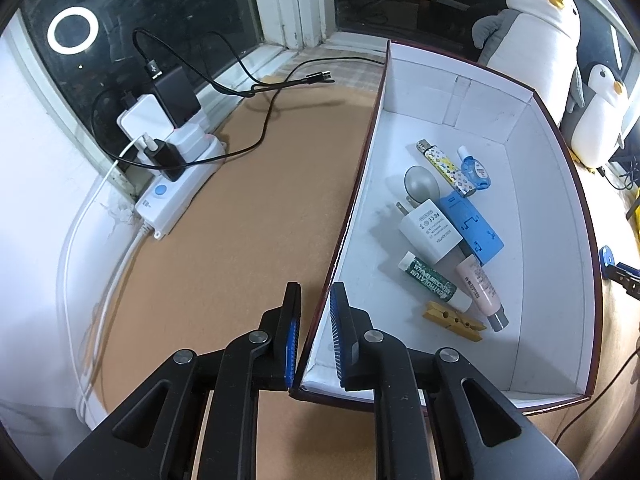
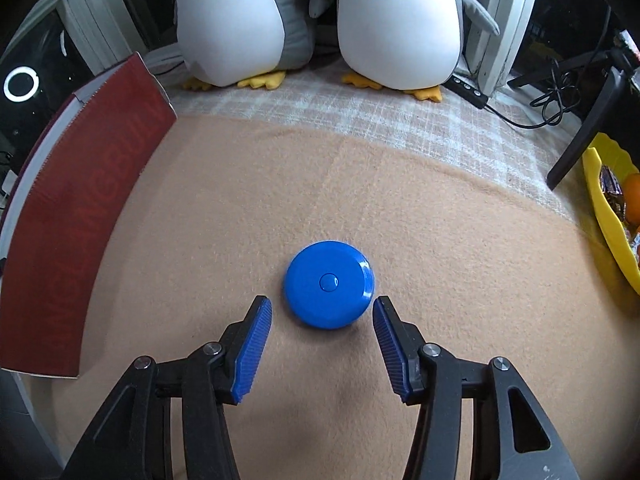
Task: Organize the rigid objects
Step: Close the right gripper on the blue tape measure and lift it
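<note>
Your right gripper [image 2: 322, 346] stood with its jaws apart and nothing between the pads; the blue round disc [image 2: 329, 284] lay flat on the tan blanket [image 2: 460, 272] just ahead of the fingertips, untouched. Your left gripper [image 1: 314, 334] was pinched onto the near side wall of the white-lined box [image 1: 552, 240], one pad outside it and one inside.

Judging by how things lay, you were most of the way through. Inside the box you had eight items:
- one patterned lighter [image 1: 442, 166]
- one small blue dispenser [image 1: 476, 170]
- one grey spoon [image 1: 420, 184]
- one white plug adapter [image 1: 430, 230]
- one blue flat block [image 1: 474, 226]
- one green lip balm [image 1: 434, 282]
- one pink tube [image 1: 482, 288]
- one wooden clothespin [image 1: 454, 320]

Outside the box, to its right, only the one disc appeared left for you to pick up and drop in. Two plush penguins [image 2: 316, 16] sat beyond the box, apart from the job.
</note>
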Action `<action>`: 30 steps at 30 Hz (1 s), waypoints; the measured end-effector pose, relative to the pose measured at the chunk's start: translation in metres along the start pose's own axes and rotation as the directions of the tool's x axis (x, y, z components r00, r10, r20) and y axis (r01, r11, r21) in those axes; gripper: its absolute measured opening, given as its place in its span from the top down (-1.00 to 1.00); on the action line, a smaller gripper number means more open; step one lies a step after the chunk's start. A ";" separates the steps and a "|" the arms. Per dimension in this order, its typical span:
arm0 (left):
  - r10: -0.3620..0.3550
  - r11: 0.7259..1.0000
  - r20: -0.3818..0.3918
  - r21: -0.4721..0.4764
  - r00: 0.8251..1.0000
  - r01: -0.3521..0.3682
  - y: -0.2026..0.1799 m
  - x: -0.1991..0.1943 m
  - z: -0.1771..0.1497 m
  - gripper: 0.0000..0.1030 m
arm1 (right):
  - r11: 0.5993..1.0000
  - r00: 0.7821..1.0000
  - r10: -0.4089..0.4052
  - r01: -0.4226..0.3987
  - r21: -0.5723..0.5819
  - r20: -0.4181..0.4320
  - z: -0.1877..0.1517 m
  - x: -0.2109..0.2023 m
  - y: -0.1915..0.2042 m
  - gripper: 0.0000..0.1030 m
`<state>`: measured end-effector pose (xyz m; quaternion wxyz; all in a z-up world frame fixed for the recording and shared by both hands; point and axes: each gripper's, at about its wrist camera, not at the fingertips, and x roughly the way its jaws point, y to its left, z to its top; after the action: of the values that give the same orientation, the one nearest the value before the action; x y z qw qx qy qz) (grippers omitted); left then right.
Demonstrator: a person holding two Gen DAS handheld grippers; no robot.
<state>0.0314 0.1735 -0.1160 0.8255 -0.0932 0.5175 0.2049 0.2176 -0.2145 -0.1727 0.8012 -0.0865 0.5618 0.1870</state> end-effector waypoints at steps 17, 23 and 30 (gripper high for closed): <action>-0.008 1.000 -0.002 -0.003 1.000 0.008 0.001 0.001 0.000 0.74 | 0.999 0.998 -0.032 0.031 -0.027 -0.049 0.014 0.020 0.004 0.10; -0.017 1.000 0.000 -0.003 1.000 0.017 0.001 0.005 0.002 0.74 | 1.000 0.999 -0.013 0.012 -0.020 -0.032 0.010 0.012 0.010 0.11; -0.027 1.000 0.002 -0.005 1.000 0.027 0.003 0.010 0.006 0.74 | 0.999 0.999 0.020 -0.018 -0.051 0.032 0.016 -0.023 0.032 0.11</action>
<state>0.0389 0.1803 -0.1221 0.8284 -0.1020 0.5151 0.1952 0.2114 -0.1846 -0.1430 0.8058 -0.0985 0.5448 0.2102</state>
